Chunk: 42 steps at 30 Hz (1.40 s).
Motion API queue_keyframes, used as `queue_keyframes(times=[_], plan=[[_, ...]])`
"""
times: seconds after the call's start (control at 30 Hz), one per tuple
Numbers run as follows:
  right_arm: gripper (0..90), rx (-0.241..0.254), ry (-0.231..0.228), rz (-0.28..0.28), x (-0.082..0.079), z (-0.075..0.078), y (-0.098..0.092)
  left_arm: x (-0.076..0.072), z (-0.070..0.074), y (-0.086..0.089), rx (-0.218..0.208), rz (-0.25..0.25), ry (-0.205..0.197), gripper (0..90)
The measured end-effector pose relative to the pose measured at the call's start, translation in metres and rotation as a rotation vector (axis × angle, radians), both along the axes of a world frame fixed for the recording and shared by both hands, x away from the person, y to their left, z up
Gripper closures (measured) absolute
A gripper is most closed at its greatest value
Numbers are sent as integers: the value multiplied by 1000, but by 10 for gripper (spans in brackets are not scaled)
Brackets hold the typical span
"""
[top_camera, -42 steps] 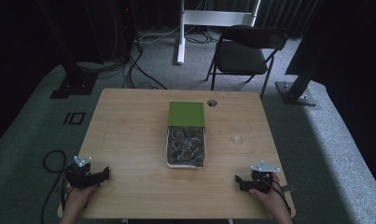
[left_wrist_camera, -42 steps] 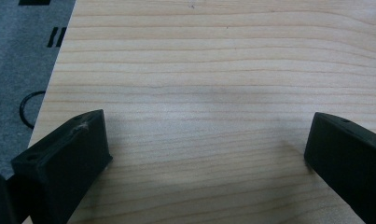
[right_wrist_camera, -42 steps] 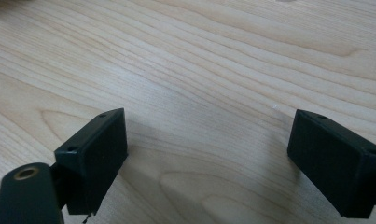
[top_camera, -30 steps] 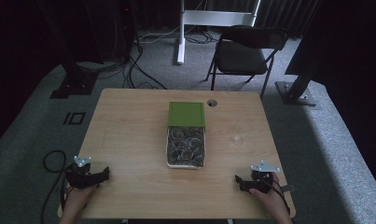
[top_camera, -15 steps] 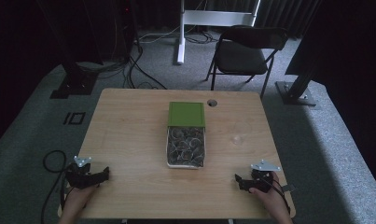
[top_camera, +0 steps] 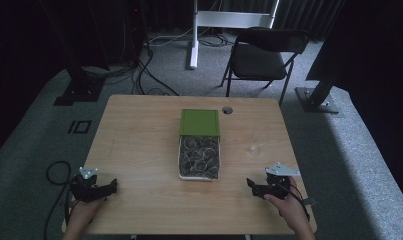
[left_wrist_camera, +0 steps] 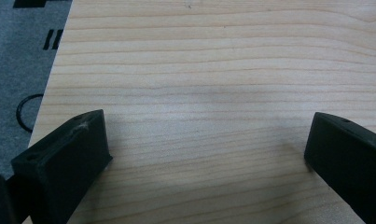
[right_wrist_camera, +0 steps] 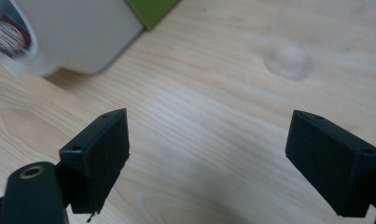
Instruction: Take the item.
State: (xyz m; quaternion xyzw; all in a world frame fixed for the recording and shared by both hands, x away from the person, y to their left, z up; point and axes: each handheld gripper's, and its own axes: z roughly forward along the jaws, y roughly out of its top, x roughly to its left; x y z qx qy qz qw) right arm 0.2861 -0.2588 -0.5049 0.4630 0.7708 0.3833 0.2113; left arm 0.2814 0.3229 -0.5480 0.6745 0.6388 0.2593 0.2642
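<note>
A light wooden table [top_camera: 139,150] is sitting on grey carpet, and at its middle a white rectangular bin [top_camera: 199,158] is lying lengthwise, holding a tangle of small dark pieces too fine to make out. A green lid [top_camera: 200,121] is lying flat, touching the bin's far end. To the right of the bin, a small clear disc [top_camera: 254,149] is resting on the wood, well apart from it. Beyond the bin, near the table's far edge, a round cable hole [top_camera: 227,110] is showing. A person's left hand [top_camera: 81,212] is holding the left gripper [top_camera: 111,186] at the near left corner, far from the bin, with its jaws pointing toward the table's middle. In the left gripper view the two black jaws are standing wide apart over bare wood, gripping nothing. The right hand [top_camera: 289,207] is holding the right gripper [top_camera: 250,185] near the right edge, nearer than the bin and to its right. In the right gripper view its jaws are also spread wide and empty, with the bin's white wall [right_wrist_camera: 78,32] ahead at upper left. Past the table, a black folding chair [top_camera: 261,55] is standing on the carpet.
</note>
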Motion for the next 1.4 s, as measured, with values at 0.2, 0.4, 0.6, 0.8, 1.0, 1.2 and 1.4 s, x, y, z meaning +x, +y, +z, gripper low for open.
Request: queue_keyframes(times=[0.2,0.4,0.6,0.8,1.0,1.2,1.4], plan=[[138,21,-34,35,2,16,13,0,0,0,0,0,0,3],[142,28,-55,62,6,29,24,0,0,0,0,0,0,3],[147,47,-88,91,8,42,37,0,0,0,0,-2,1,3],[149,52,-108,131,13,52,52,0,0,0,1,-2,2,3],[158,57,-121,165,17,59,65,0,0,0,-1,-1,0,3],[158,68,-126,196,20,63,79,0,0,0,-1,-1,0,3],[162,72,-128,236,22,64,98,0,0,0,-1,-1,0,3]])
